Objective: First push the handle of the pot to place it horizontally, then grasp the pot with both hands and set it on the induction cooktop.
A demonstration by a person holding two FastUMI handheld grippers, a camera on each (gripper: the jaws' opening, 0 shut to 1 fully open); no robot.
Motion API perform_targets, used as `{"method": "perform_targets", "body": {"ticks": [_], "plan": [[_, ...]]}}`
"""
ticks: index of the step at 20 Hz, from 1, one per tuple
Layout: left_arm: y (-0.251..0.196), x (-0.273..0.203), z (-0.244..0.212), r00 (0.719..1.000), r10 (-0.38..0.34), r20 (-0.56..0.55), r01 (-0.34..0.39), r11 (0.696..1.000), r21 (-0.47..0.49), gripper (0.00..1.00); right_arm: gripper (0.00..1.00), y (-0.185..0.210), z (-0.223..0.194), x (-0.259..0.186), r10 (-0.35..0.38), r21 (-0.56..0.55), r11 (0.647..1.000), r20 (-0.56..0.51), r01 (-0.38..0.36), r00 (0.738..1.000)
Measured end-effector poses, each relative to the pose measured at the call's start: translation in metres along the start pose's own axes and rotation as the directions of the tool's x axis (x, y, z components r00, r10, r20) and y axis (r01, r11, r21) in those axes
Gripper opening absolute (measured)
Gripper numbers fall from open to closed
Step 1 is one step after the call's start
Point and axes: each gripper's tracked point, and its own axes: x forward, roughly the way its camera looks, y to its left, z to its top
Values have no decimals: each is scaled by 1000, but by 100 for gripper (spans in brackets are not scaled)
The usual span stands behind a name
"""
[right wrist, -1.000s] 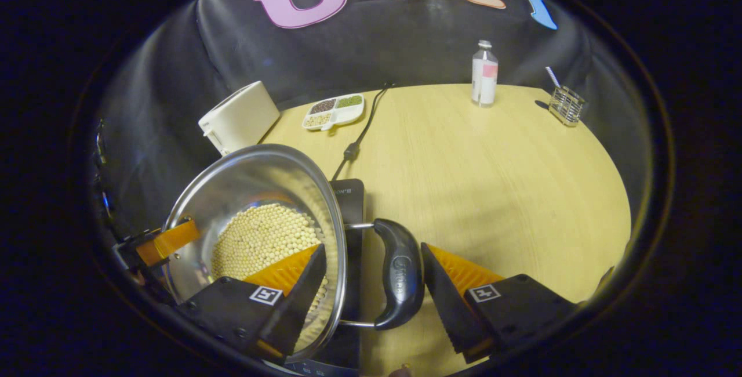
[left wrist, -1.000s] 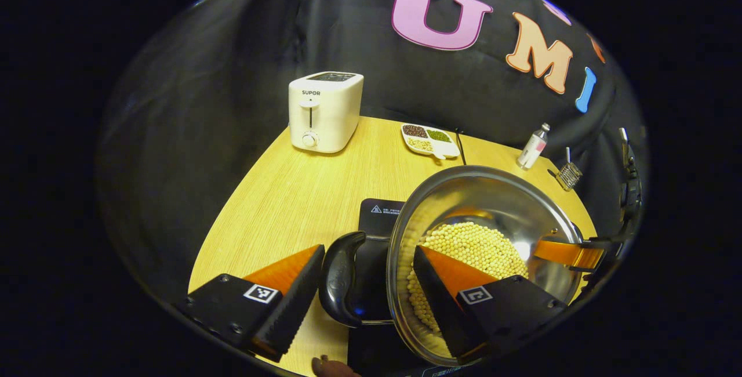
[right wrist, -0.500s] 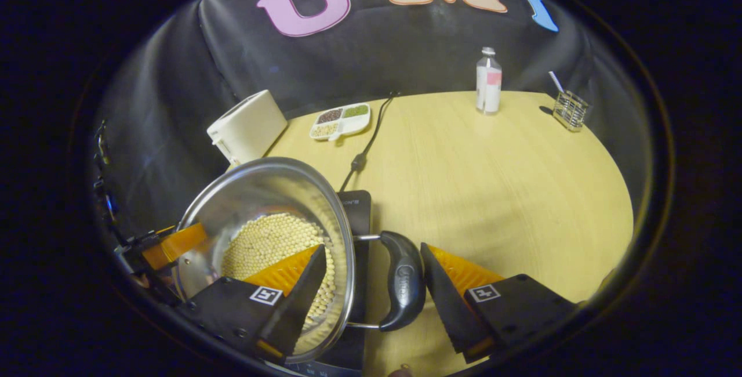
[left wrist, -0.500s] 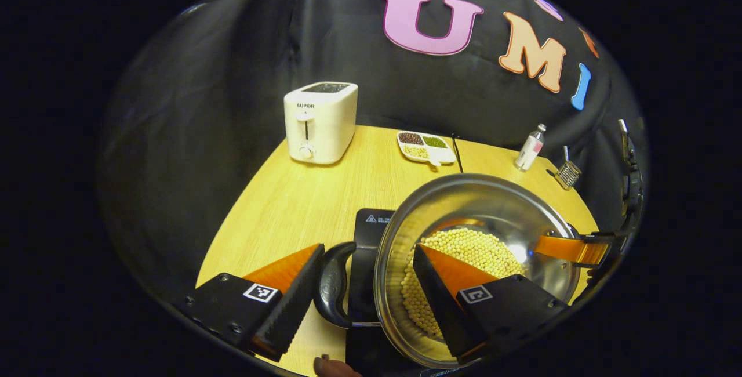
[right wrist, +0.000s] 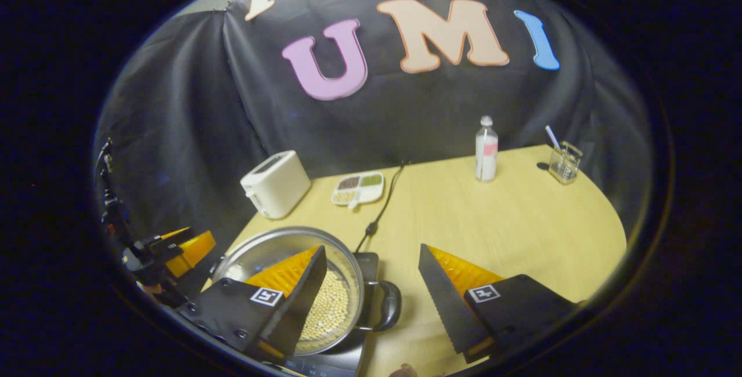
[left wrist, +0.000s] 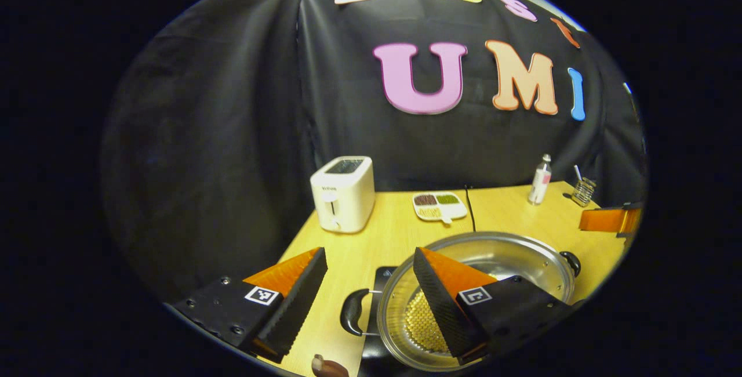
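A steel pot [left wrist: 513, 262] holding pale beans [left wrist: 422, 320] sits on the black induction cooktop [left wrist: 384, 275]. It has a black handle on each side [left wrist: 351, 313], [left wrist: 571, 261]. My left gripper [left wrist: 368, 255] hovers open above the near handle and rim, touching nothing. The right gripper [left wrist: 608, 220] shows at the far right, off the pot. In the right gripper view the pot [right wrist: 264, 248] with its beans [right wrist: 333, 307] and handle [right wrist: 388, 306] rests on the cooktop [right wrist: 368, 261]. My right gripper [right wrist: 371, 249] is open above it. The left gripper [right wrist: 186, 246] hangs at the left.
At the back of the wooden table [right wrist: 510, 220] stand a white toaster [right wrist: 276, 184], a divided dish of grains [right wrist: 358, 188], a small bottle [right wrist: 486, 148] and a glass holder [right wrist: 563, 162]. A power cord [right wrist: 382, 206] runs from the cooktop to the wall.
Both grippers have lifted up and back from the pot's handles, still open. The pot stays on the cooktop and now looks smaller and lower in both views.
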Motion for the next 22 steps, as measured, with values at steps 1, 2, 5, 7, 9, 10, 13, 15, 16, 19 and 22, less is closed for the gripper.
{"method": "perform_targets", "body": {"ticks": [1, 2, 5, 7, 9, 10, 13, 15, 16, 19, 22], "plan": [[-6, -12, 14, 1000, 5, 29, -6, 1000, 3, 97, 94, -3, 14, -11, 14, -14, 1000, 34, -14, 999], [-13, -25, 25, 999, 13, 48, -13, 1000, 5, 96, 94, -9, 26, -22, 22, -32, 999, 63, -20, 998], [-51, -67, 62, 991, 10, 131, -11, 1000, 1, 96, 100, -26, 55, -59, 76, -93, 994, 136, -64, 988], [-87, -95, 82, 984, 11, 180, -7, 1000, -22, 93, 94, -45, 70, -84, 113, -135, 987, 175, -90, 978], [-129, -121, 96, 974, 19, 226, -10, 999, -39, 94, 94, -68, 85, -109, 143, -159, 981, 219, -109, 965], [-152, -134, 101, 970, 18, 244, -8, 999, -40, 93, 94, -80, 93, -122, 159, -165, 979, 242, -121, 957], [-217, -170, 114, 950, 17, 312, 4, 998, -65, 93, 94, -114, 113, -156, 200, -170, 973, 294, -155, 935], [-260, -188, 112, 949, 3, 315, 27, 996, -90, 96, 94, -130, 115, -178, 243, -179, 964, 296, -196, 924], [-283, -196, 112, 948, -27, 318, 63, 993, -104, 96, 94, -133, 113, -190, 279, -190, 954, 293, -231, 914], [-327, -216, 111, 942, -51, 332, 98, 987, -125, 95, 93, -155, 111, -218, 310, -201, 945, 316, -257, 897], [-348, -227, 112, 937, -58, 344, 101, 989, -106, 96, 93, -172, 108, -226, 290, -184, 953, 323, -241, 901]]}}
